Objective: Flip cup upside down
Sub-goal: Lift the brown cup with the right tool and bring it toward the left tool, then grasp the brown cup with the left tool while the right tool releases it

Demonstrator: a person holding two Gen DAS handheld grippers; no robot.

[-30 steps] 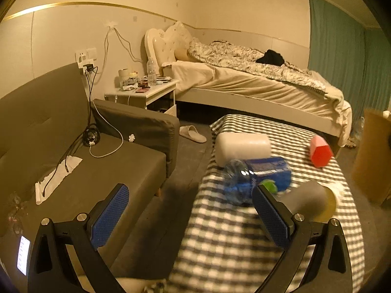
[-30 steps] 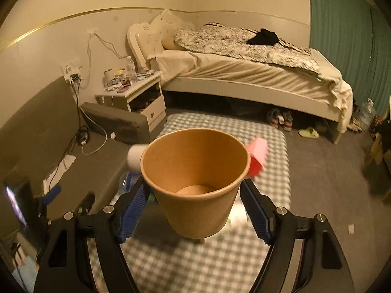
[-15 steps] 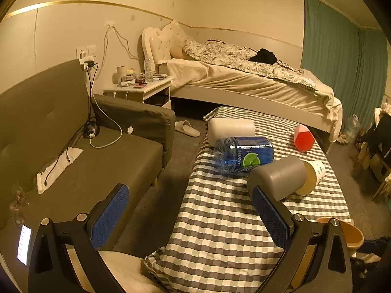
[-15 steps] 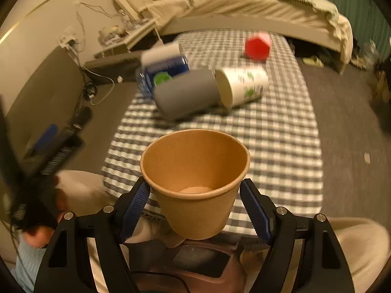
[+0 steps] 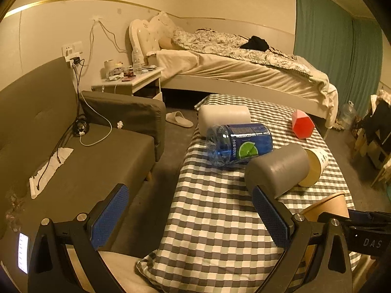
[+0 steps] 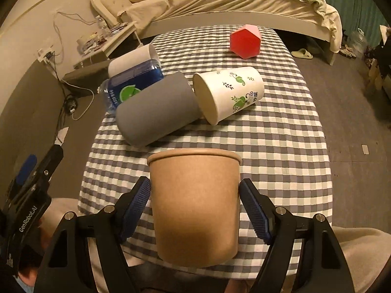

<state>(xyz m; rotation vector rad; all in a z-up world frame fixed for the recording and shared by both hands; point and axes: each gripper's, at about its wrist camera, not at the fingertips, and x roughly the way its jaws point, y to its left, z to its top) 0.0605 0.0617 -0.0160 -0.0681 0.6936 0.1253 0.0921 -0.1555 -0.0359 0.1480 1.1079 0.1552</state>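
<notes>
A brown paper cup (image 6: 195,207) sits between the blue pads of my right gripper (image 6: 195,210), held above the near end of the checked table (image 6: 281,146). In the right wrist view I see its side wall with the rim toward the table's far end; its inside is hidden. The same cup (image 5: 327,206) shows at the lower right of the left wrist view, rim tilted. My left gripper (image 5: 190,217) is open and empty, over the table's near left edge.
On the table lie a grey cylinder (image 6: 156,109), a white leaf-printed paper cup (image 6: 232,92) on its side, a blue water bottle (image 6: 132,83), a white cylinder (image 6: 132,59) and a red polyhedron (image 6: 245,40). A grey sofa (image 5: 73,151) stands left, a bed (image 5: 244,70) behind.
My right gripper has tipped downward toward the table with the cup, so the cup's opening no longer faces the camera. My left gripper has moved back and steadied near the table's left edge.
</notes>
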